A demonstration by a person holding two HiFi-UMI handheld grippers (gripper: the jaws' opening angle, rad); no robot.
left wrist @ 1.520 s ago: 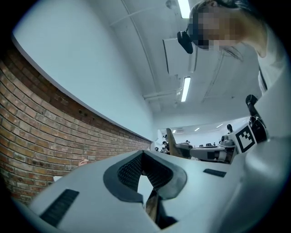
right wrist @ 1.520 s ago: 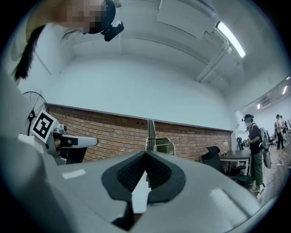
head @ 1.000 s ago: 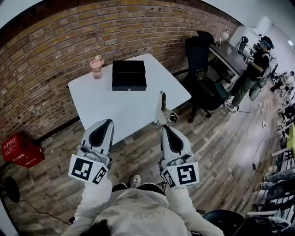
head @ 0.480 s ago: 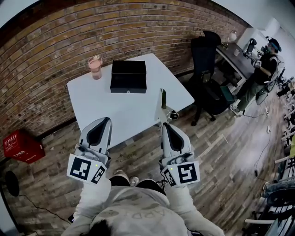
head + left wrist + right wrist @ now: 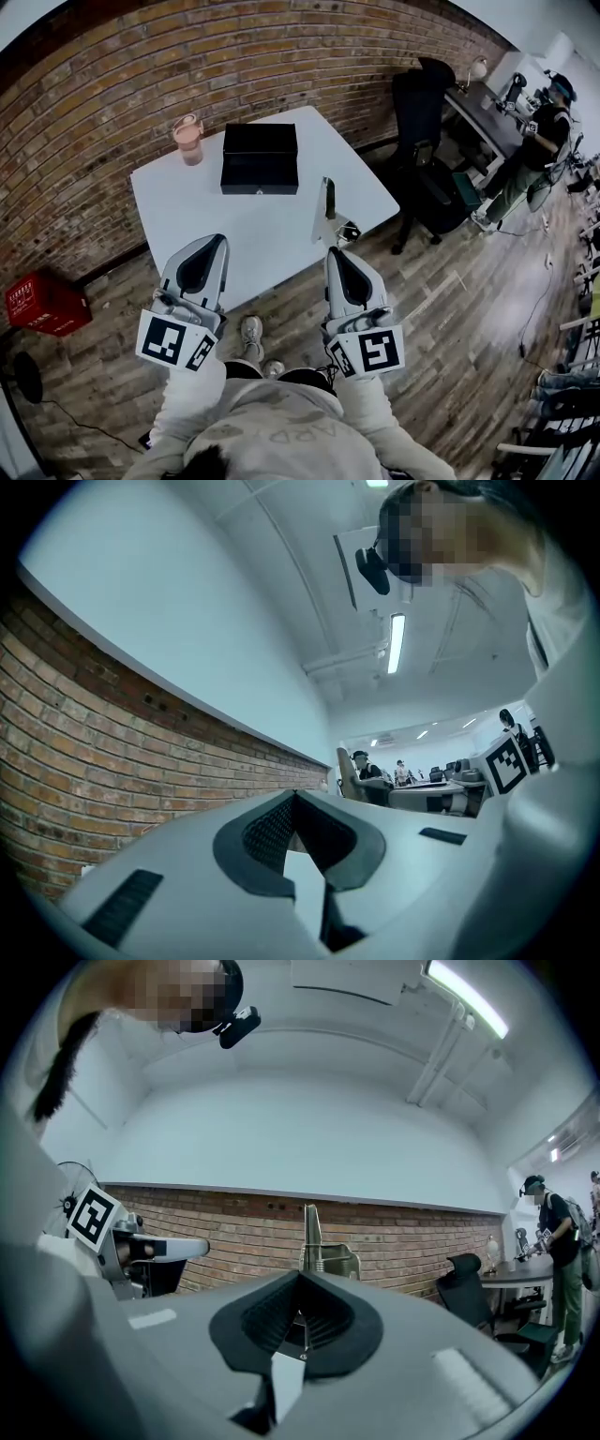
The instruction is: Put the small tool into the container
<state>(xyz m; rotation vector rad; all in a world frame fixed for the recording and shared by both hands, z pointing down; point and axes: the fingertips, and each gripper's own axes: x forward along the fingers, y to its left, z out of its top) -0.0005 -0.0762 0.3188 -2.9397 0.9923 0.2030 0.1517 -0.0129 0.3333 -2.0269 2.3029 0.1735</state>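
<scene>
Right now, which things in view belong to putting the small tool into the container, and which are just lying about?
For the job:
small tool, gripped in the right claw
black box, likely the container
white table under it

Just lying about:
pink cup on the table
red crate
black chair

The table stands ahead of you, backed by the brick wall. The container sits on its far half, with the cup just to its left. The small tool stands upright at the near right edge, directly ahead of your right gripper. Your left gripper is at the near left edge. The crate lies on the floor to the left.
</scene>
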